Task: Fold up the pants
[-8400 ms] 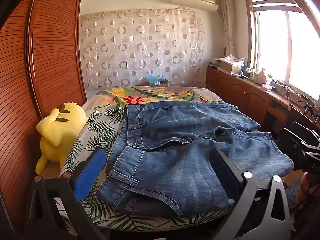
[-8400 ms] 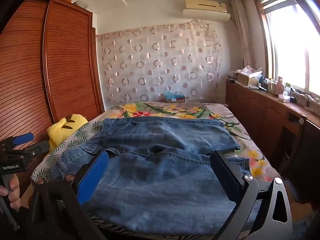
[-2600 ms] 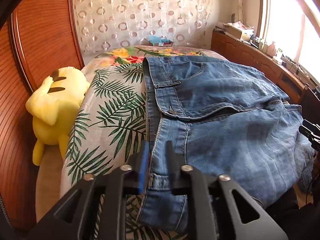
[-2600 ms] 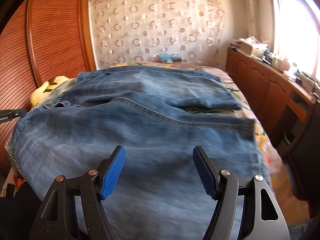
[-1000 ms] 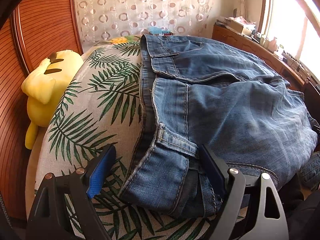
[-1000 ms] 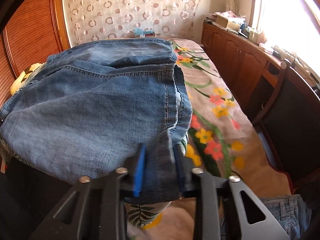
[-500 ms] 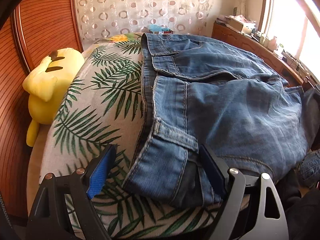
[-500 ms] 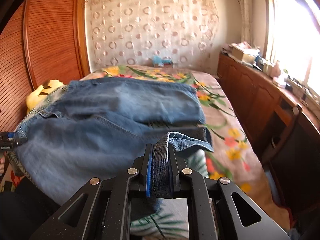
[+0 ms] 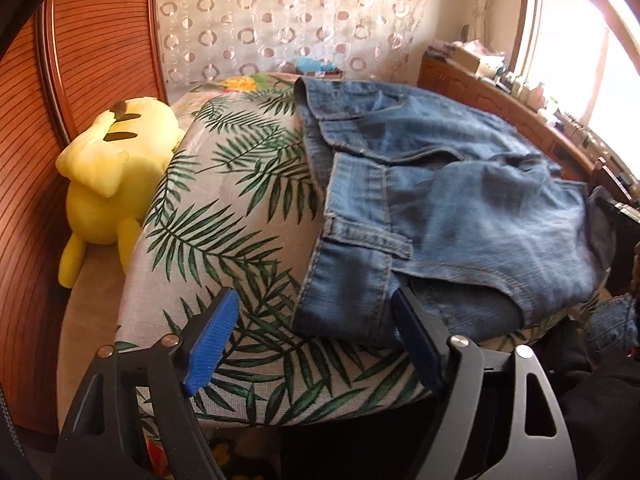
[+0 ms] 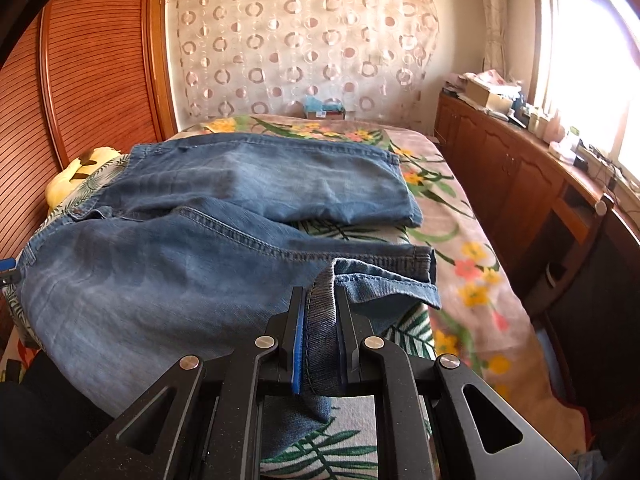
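We're in a home bedroom: a bed (image 10: 472, 216) with floral sheets, a yellow plush toy (image 9: 116, 176) at its left, wooden wardrobe doors (image 10: 100, 60), a far circle-patterned curtain (image 10: 304, 40), wooden cabinets (image 10: 516, 176) under the right window.

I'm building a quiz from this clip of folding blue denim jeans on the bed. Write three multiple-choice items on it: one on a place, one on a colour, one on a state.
1. Where does the yellow plush toy lie?
A. On the jeans
B. Beside the bed, by the wooden wall
C. On the window counter

2. What colour are the pads of the left gripper?
A. Blue
B. Red
C. Green

3. What is the right gripper doing?
A. Open above the bed
B. Shut on nothing
C. Shut on the blue denim jeans

Key: 1 B, the toy sits between mattress and panelling. 2 A, both pads show blue. 3 C, a denim hem is pinched between its fingers.
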Tool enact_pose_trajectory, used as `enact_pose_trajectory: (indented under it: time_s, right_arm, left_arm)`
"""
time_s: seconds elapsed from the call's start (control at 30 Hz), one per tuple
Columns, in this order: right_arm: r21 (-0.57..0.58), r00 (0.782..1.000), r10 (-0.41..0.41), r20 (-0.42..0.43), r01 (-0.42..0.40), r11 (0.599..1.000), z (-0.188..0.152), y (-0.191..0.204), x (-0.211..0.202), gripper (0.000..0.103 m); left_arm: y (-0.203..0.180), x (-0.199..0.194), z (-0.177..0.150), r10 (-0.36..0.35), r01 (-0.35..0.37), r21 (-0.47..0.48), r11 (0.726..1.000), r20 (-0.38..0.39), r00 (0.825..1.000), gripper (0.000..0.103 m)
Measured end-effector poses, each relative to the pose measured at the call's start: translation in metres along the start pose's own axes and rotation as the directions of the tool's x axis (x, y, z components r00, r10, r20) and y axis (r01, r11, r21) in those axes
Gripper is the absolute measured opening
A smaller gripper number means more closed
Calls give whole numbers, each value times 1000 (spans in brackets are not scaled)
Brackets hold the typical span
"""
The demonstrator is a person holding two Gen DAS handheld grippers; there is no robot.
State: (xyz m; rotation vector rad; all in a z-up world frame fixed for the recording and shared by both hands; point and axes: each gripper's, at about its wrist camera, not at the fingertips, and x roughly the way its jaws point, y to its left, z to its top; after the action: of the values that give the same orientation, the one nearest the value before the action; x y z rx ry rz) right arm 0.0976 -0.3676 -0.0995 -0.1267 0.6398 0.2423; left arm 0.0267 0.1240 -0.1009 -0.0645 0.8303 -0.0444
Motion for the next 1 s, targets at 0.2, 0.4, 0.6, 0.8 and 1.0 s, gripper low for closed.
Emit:
enact_pose_trajectory:
  time_s: [0.2, 0.4, 0.6, 0.8, 1.0]
  right_arm:
    - [11, 1000, -8, -10, 8, 1000, -2, 1, 0, 13]
    - [23, 1000, -6, -24, 7, 1000, -5, -1, 2, 13]
    - [27, 999, -1, -40, 2, 1000, -7, -1, 3, 13]
    - [36, 999, 3, -46, -1, 999, -9, -5, 2, 13]
    - [40, 998, 8, -61, -6, 999, -11, -8, 3, 13]
  left_arm:
    - [0, -6, 2, 4, -4, 9, 1000, 3, 1000, 66]
    - [4, -7, -1, 3, -3, 10, 1000, -9, 1000, 62]
    - [6, 11, -7, 0, 0, -13, 1000, -44, 999, 62]
    - [2, 16, -7, 2, -2, -11, 1000, -40, 999, 62]
    - [-4, 16, -5, -34, 34, 1, 999, -34, 999, 43]
